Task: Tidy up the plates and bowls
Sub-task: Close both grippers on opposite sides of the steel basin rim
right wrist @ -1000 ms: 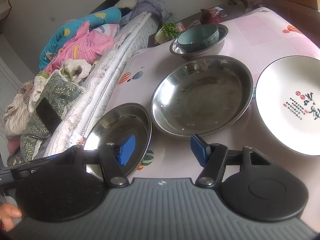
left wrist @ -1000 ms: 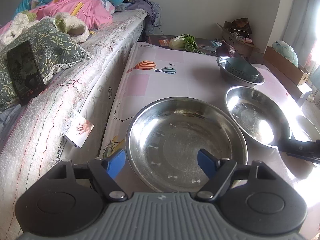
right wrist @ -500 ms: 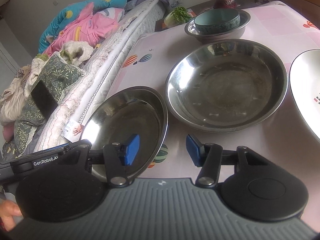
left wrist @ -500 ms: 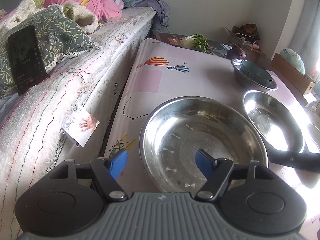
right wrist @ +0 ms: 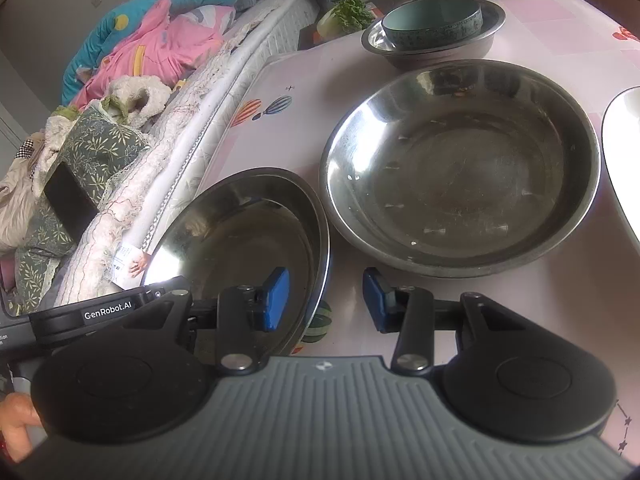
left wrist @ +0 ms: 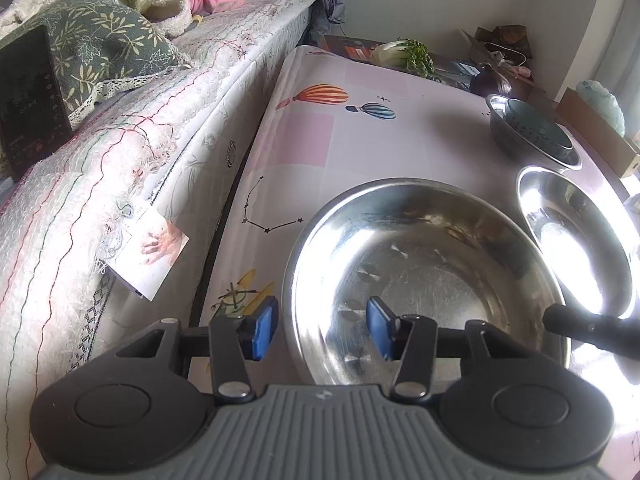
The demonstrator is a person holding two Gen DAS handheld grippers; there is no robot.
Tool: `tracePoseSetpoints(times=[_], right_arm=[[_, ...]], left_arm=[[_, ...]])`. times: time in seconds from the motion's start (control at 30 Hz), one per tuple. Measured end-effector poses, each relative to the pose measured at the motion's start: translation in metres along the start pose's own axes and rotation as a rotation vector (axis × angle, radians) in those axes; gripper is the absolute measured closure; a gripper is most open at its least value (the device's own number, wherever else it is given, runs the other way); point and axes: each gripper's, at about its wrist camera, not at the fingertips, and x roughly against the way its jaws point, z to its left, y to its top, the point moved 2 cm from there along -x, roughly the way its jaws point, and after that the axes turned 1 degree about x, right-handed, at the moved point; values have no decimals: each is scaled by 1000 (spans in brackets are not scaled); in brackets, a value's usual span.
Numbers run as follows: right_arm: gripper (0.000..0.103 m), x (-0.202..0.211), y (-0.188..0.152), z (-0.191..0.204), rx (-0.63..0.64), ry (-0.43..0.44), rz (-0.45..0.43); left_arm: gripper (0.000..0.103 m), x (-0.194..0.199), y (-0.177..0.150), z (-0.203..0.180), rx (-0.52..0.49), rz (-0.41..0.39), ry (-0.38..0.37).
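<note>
Left wrist view: the left gripper straddles the near-left rim of the nearer steel basin on the table; its jaws are closing, pads not yet touching metal. A second steel basin lies just beside it to the right, and a teal bowl sits nested in a steel bowl farther back.

Right wrist view: the right gripper straddles the right rim of the smaller-looking basin, jaws closing, pads apart from it. Beside it lies the other basin; a white plate shows at the right edge.
</note>
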Motion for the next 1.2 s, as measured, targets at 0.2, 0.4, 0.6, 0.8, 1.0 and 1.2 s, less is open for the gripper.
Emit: tracePoseSetpoints(times=[0.2,0.4,0.6,0.8,1.0,1.2], right_arm=[[66,-6,1,8,20,18,14],[67,-6,-2,17,48,27,27],[66,-2,-5,18,60,21,39],[66,7,-12,17,73,24,57],[65,19,-21,14,75,29,74],[65,25,-27,12,68,35,87]], left_arm=[[67,-1,0,0,-15,6,14],[69,3,-4,2,-13,15,2],[69,9,-10,1,-13,23,-7],[69,19,-16,0,-18,29,-23],[69,29,-25,-4,-32,43,-44],[69,36,-34,-6,-34,55,-53]])
